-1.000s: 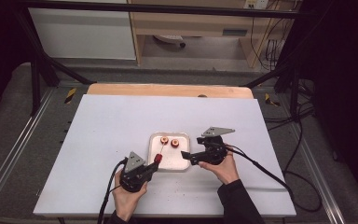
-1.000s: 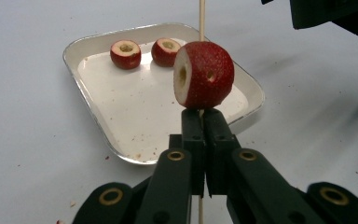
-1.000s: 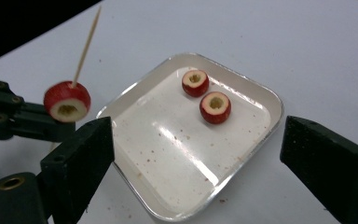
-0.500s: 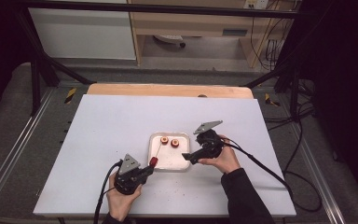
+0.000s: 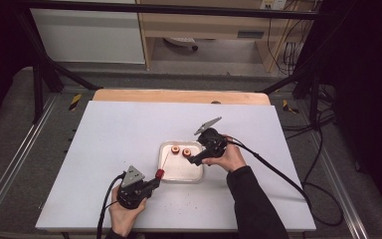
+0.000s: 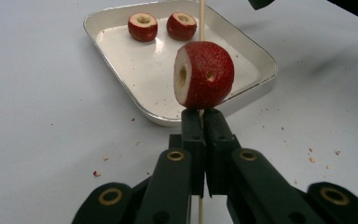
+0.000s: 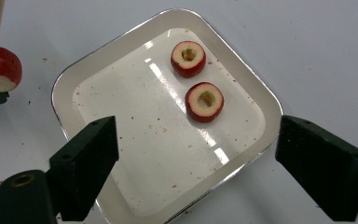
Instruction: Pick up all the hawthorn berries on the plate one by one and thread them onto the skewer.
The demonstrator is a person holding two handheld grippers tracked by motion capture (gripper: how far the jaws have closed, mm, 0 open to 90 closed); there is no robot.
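Left gripper (image 6: 199, 140) clamps thin wooden skewer (image 6: 201, 11) carrying 1 cored red fruit piece (image 6: 204, 74); right gripper (image 7: 193, 154), jaws just narrowing yet empty, above white rectangular tray (image 7: 270, 100) with 2 pieces (image 7: 204, 102), risks crushing soft fruit.

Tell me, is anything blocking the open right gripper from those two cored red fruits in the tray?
Nothing visible. The right gripper hangs open above the tray, and the two fruits lie uncovered ahead of its fingers.

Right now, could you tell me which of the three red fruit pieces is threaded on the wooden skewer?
The piece just above the shut left gripper, outside the tray. The skewer runs through it; the other two lie loose in the tray.
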